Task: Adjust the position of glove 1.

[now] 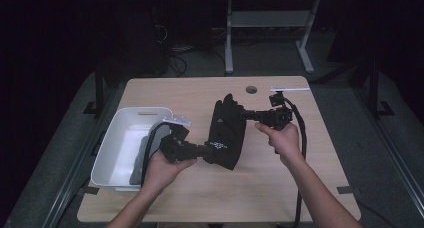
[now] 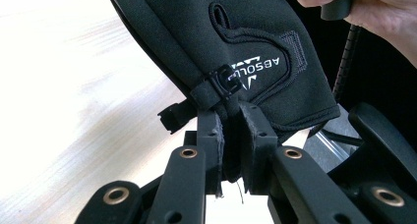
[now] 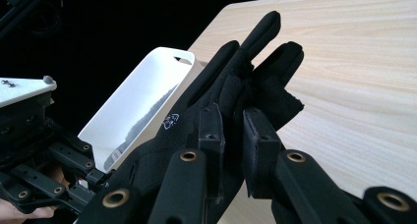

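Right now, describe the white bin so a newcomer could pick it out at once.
Start at the wooden table and go to its left edge. There sits the white bin, a rectangular tub with a handle slot in its far wall and something dark grey inside. It is the only white container, left of the black glove held by both grippers.

— What surrounds the pale wood surface (image 1: 280,188)?
— Grey carpet floor (image 1: 370,163) on each side, mostly dark.
— Beyond the surface's far edge?
— A white-legged desk frame (image 1: 265,23), with black cables (image 1: 175,58) on the floor left of it.
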{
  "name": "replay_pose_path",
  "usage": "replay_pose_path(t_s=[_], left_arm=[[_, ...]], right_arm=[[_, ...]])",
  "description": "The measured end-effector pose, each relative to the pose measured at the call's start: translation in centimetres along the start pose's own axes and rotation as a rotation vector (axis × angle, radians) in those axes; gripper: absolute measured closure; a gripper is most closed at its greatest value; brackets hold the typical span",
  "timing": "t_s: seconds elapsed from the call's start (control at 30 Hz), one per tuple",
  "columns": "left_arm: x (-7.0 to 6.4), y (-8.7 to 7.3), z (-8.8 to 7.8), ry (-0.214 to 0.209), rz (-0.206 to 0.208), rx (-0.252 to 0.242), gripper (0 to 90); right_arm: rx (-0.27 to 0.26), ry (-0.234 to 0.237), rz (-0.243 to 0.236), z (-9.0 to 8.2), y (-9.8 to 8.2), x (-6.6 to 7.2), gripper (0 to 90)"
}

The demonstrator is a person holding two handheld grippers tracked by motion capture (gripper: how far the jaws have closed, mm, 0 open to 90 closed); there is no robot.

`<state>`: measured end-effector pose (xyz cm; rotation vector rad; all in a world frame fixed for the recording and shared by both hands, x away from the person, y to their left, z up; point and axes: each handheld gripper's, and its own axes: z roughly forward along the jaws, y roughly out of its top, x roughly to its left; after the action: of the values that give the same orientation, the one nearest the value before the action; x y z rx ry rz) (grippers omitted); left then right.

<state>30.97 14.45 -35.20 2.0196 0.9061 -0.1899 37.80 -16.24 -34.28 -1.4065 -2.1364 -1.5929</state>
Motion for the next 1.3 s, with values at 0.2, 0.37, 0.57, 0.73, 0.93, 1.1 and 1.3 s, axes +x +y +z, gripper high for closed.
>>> replay_pose_path(t_s=[0.2,0.37,0.57,0.73,0.93,1.1,1.3], left_arm=[[0.1,0.1,-0.8,-0.005,-0.005,-0.005,80.6],[0.3,0.2,-1.3,-0.006,-0.001,-0.010,80.6],[0.7,0.0,-2.5,-0.006,-0.010,-0.027,80.6],[0.9,-0.1,-3.3,-0.003,-0.011,-0.046,80.6],[1.4,-0.4,-4.3,0.003,-0.017,-0.054,80.6],[1.7,-0.7,-5.0,0.011,-0.026,-0.069,80.7],[2.1,-0.9,-5.8,0.021,-0.030,-0.080,80.6]], right_arm=[[-0.001,0.012,-0.007,0.4,0.5,0.5,80.0],[-0.002,0.022,-0.006,0.7,0.7,0.7,79.9],[-0.002,0.035,-0.016,1.4,1.4,1.5,80.0],[0.000,0.044,-0.022,2.0,1.7,1.9,80.0],[0.010,0.056,-0.023,2.8,2.1,2.5,80.0],[0.014,0.066,-0.035,3.6,2.6,3.1,79.9],[0.020,0.075,-0.043,4.4,3.0,3.7,80.0]])
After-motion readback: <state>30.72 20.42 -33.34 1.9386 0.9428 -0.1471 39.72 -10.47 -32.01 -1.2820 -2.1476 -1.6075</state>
